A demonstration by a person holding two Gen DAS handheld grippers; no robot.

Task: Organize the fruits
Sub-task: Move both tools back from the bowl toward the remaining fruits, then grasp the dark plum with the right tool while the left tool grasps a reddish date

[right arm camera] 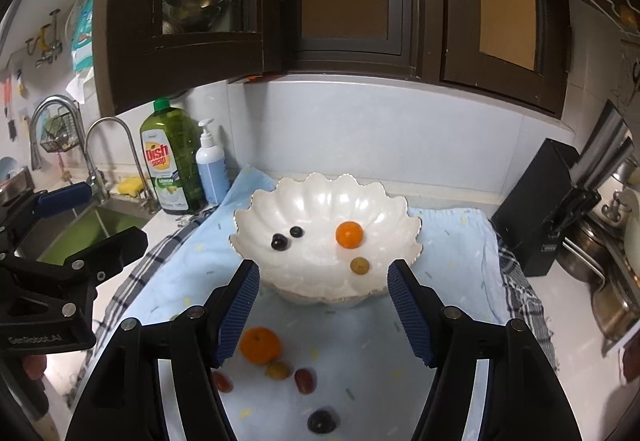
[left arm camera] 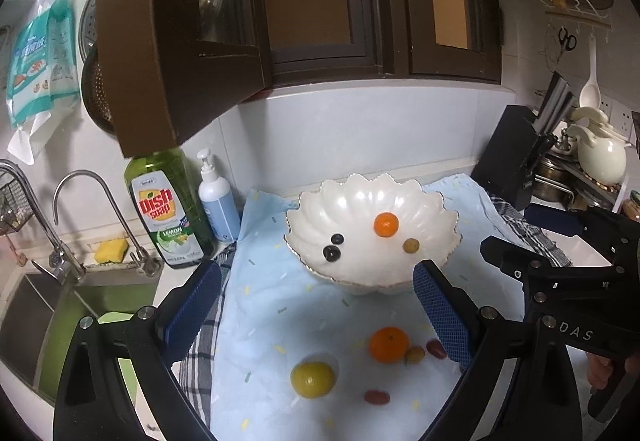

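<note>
A white scalloped bowl [left arm camera: 436,201] [right arm camera: 260,213] stands on a light blue cloth [left arm camera: 272,305] [right arm camera: 360,353]. It holds a small orange [left arm camera: 386,224] [right arm camera: 349,234], a brownish fruit [left arm camera: 411,245] [right arm camera: 359,265] and two dark grapes [left arm camera: 331,252] [right arm camera: 279,241]. On the cloth in front lie a larger orange [left arm camera: 388,344] [right arm camera: 260,345], a yellow-green fruit [left arm camera: 312,379], a small brownish fruit [left arm camera: 415,355] [right arm camera: 278,370], red grapes [left arm camera: 377,396] [right arm camera: 305,380] and a dark grape [right arm camera: 321,421]. My left gripper [left arm camera: 316,305] is open and empty above the cloth. My right gripper [right arm camera: 322,305] is open and empty in front of the bowl.
A sink [left arm camera: 48,317] with taps [left arm camera: 76,201] lies left. A dish soap bottle [left arm camera: 170,209] and pump bottle [left arm camera: 218,201] stand behind the cloth. A black knife block [left arm camera: 512,157] and pots [right arm camera: 600,253] stand right. Dark cabinets [left arm camera: 320,1] hang overhead, one door open.
</note>
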